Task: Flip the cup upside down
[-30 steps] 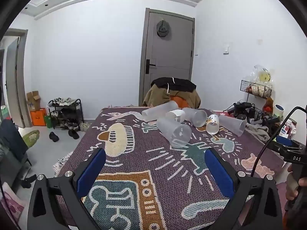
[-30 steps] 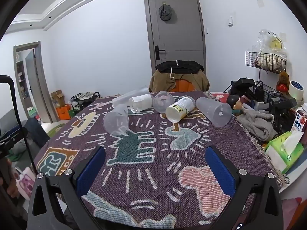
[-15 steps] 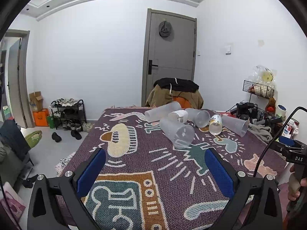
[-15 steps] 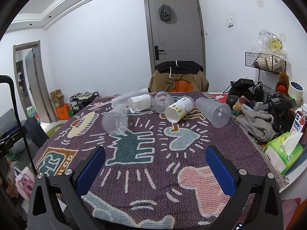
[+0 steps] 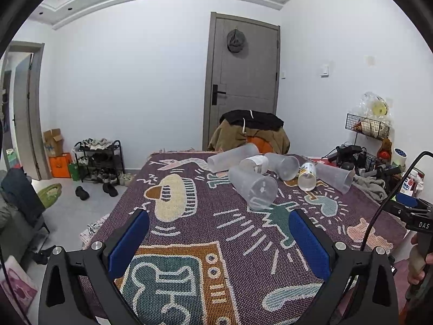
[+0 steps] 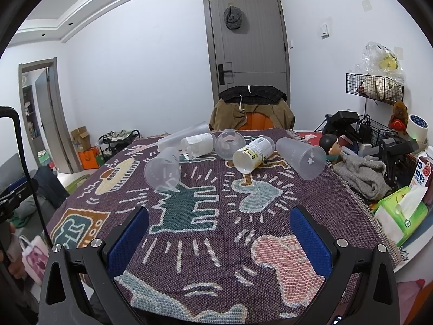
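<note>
Several plastic cups lie on their sides on a patterned cloth [image 5: 205, 233] [image 6: 216, 224] at the far half of the table. The nearest is a frosted clear cup [image 5: 253, 188] [image 6: 163, 171]. Behind it lie a long frosted cup [image 5: 232, 157] [image 6: 184, 134], a white cup [image 5: 254, 163] [image 6: 197, 145], a clear cup [image 5: 282, 162] [image 6: 229, 145], a yellow-labelled cup [image 5: 307, 176] [image 6: 253, 154] and a frosted cup at the right [image 5: 335, 177] [image 6: 301, 157]. My left gripper [image 5: 217, 239] and right gripper [image 6: 219, 238] are open and empty, above the near part of the cloth, well short of the cups.
A chair draped with clothes [image 6: 251, 107] stands behind the table before a grey door. A grey cloth [image 6: 362, 173], a tissue pack [image 6: 400, 214], a juice carton and black gear crowd the table's right edge. A shoe rack [image 5: 98, 159] stands on the floor at the left.
The left wrist view has shifted a little; the cups sit slightly lower and farther right in it. The right gripper has barely moved. No cup has moved.
</note>
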Demonstrator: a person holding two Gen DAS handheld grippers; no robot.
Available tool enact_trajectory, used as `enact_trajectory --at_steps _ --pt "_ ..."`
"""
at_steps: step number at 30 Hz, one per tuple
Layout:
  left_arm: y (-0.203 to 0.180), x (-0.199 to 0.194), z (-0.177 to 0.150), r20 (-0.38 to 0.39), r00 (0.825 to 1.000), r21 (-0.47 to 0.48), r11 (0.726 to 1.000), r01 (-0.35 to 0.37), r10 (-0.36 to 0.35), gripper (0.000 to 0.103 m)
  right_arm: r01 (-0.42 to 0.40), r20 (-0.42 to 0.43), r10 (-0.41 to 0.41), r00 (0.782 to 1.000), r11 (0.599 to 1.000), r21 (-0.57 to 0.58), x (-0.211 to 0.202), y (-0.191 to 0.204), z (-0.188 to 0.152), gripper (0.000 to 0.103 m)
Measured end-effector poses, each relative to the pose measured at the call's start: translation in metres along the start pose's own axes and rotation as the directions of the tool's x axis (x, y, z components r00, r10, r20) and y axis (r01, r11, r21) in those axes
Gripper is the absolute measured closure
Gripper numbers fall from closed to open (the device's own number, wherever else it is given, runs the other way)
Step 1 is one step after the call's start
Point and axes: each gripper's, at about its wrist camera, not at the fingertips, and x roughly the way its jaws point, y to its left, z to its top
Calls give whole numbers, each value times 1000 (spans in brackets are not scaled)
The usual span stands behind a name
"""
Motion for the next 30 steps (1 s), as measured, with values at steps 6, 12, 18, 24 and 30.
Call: enact_trajectory --at_steps 6,12,18,24,30 --pt "4 1 -1 0 1000 -3 1000 -3 3 0 1 0 -1 1000 1000 0 0 0 -2 0" --pt "6 3 -2 -3 1000 -8 1000 -2 2 0 -2 -1 2 1000 1000 1 3 0 0 0" --pt "8 5 -3 -9 1000 -8 1000 -4 4 0 -3 -6 3 1000 1000 -7 4 0 0 0" --pt "10 22 -5 -45 999 -8 1000 -12 12 0 -25 -74 22 997 999 -29 27 -10 13 0" --pt "18 44 3 -67 997 -25 999 -26 24 0 -11 -119 7 993 999 -34 53 -23 46 0"
